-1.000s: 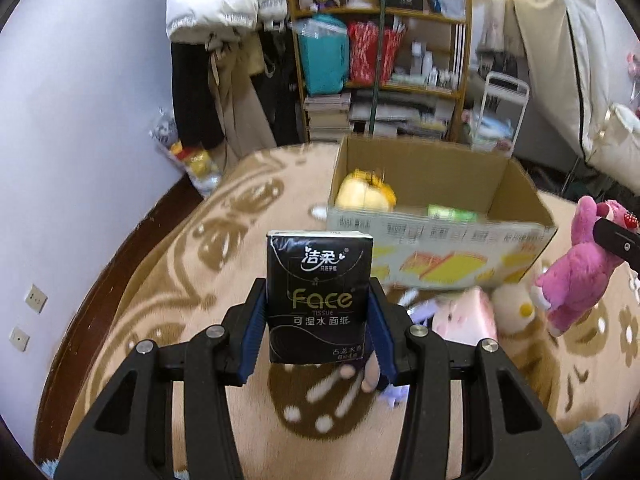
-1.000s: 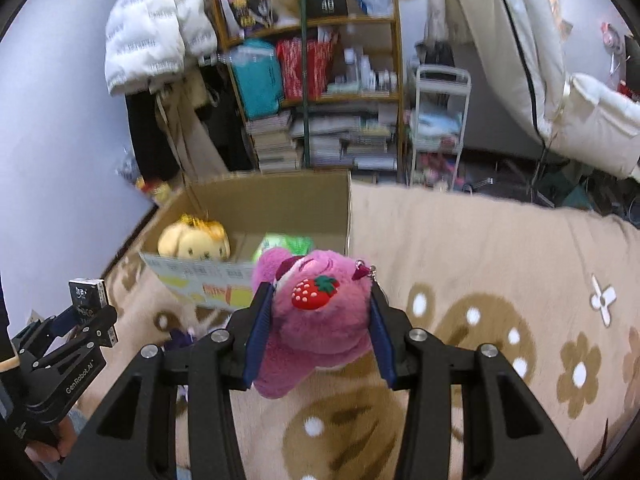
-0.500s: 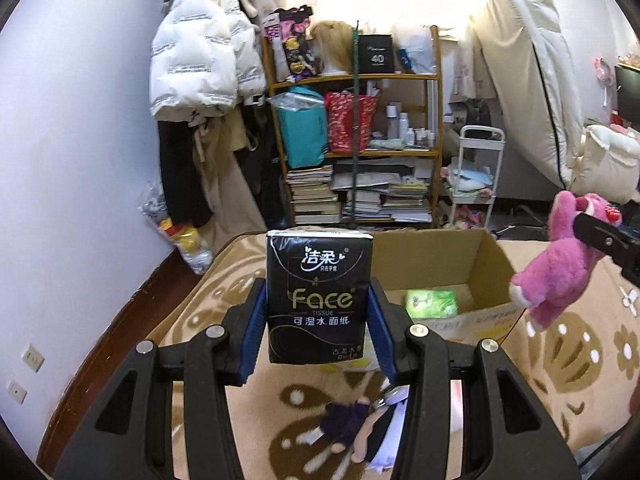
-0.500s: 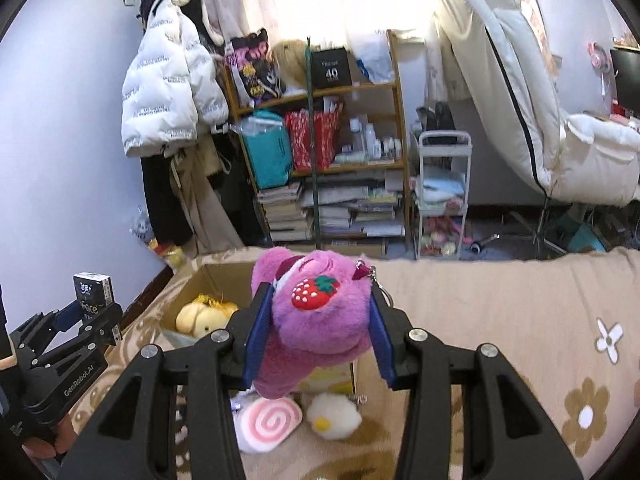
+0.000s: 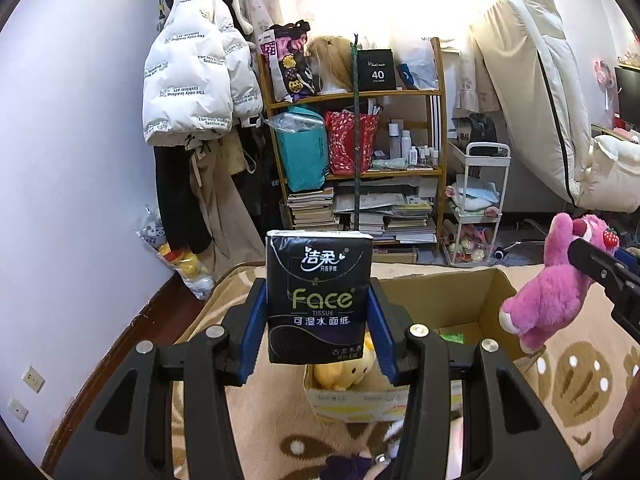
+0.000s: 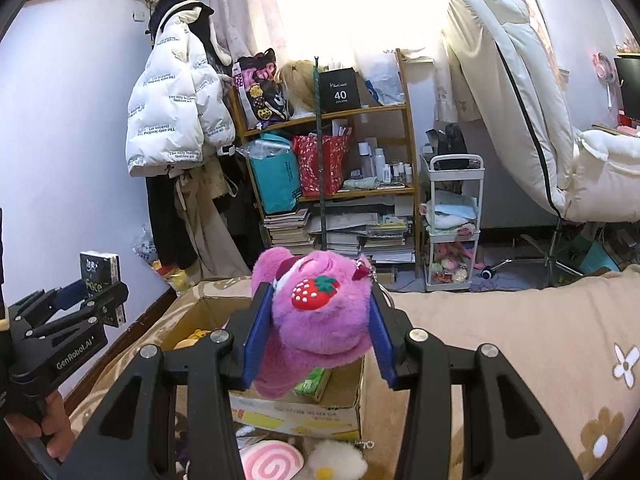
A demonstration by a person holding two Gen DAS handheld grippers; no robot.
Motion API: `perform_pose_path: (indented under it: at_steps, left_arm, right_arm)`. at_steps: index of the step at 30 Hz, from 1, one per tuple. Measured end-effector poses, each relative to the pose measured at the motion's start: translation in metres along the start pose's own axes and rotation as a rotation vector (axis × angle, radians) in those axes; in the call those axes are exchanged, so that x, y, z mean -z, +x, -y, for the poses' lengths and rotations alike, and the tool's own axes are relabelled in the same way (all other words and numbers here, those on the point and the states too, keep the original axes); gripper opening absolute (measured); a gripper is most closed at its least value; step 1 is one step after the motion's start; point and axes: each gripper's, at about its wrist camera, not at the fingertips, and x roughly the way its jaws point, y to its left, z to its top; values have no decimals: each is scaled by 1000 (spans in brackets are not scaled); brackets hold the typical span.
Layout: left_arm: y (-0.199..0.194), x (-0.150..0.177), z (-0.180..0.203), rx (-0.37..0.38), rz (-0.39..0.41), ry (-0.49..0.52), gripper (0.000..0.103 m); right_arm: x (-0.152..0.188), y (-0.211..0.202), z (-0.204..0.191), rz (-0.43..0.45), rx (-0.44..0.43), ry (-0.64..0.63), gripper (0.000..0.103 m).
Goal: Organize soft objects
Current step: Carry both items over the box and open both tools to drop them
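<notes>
Box below tissue pack, bear.

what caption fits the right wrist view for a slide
Right gripper holds a pink plush bear above an open cardboard box.

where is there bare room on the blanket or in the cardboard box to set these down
Bare tan flowered blanket lies right of the open cardboard box. Inside, a yellow plush toy fills the near left corner, a green packet the right. In front, a pink swirl plush and a white plush crowd the blanket.
</notes>
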Motion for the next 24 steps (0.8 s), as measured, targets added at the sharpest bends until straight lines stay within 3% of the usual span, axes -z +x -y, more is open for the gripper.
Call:
perform_pose_path:
  at_steps: [11, 24]
  left_arm:
    - [35, 13, 5, 50, -48, -15, 47]
    - [66, 31, 23, 95, -131, 44, 47]
  right_arm:
    - [10, 30, 0, -58, 1, -24, 49]
    - [22, 53, 3, -74, 21, -48, 50]
